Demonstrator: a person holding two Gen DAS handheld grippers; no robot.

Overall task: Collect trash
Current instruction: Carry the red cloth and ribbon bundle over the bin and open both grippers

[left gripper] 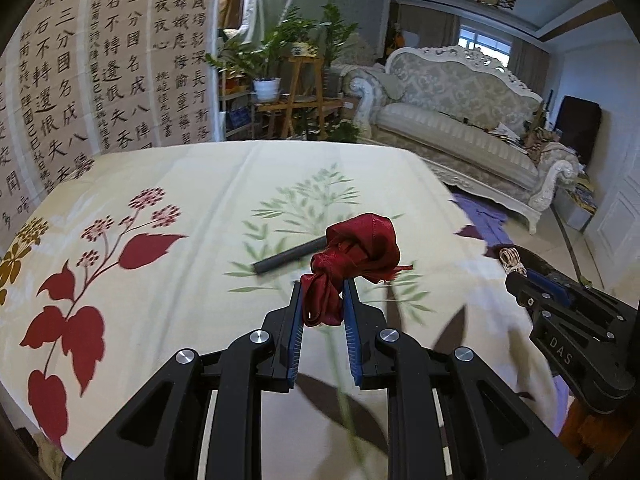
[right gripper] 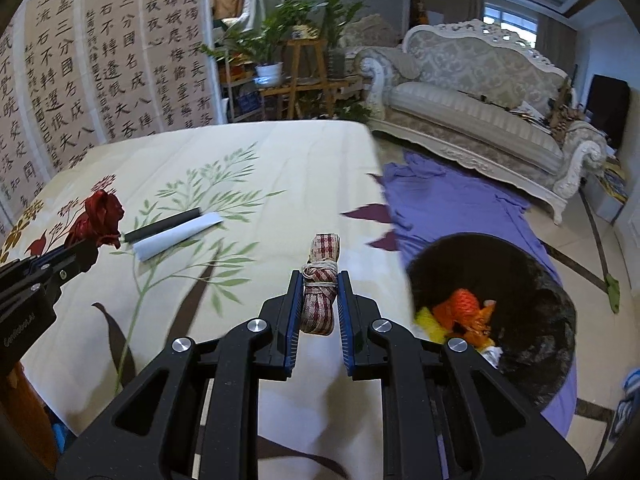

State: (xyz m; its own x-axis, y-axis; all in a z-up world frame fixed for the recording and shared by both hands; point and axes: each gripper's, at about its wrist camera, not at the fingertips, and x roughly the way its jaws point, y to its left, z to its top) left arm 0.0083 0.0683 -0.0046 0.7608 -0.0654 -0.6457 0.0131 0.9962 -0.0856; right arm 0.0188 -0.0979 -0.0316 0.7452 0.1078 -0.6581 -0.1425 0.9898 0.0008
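Observation:
My left gripper (left gripper: 323, 285) is shut on a knotted dark red ribbon (left gripper: 356, 256) and holds it above the table; it also shows in the right wrist view (right gripper: 96, 218). My right gripper (right gripper: 319, 276) is shut on a tied bundle of red-checked ribbon (right gripper: 320, 288) near the table's right edge; it shows in the left wrist view (left gripper: 512, 260). A black tube (left gripper: 290, 260) lies on the cloth, beside a rolled white paper (right gripper: 176, 236). A black trash bin (right gripper: 536, 320) with orange and yellow scraps stands on the floor to the right.
The table wears a cream floral cloth (left gripper: 180, 184). A purple cloth (right gripper: 460, 200) lies on the floor under the bin. A white ornate sofa (right gripper: 480, 96) and plant stands (right gripper: 304, 68) stand behind. A calligraphy screen (left gripper: 100, 80) stands at the left.

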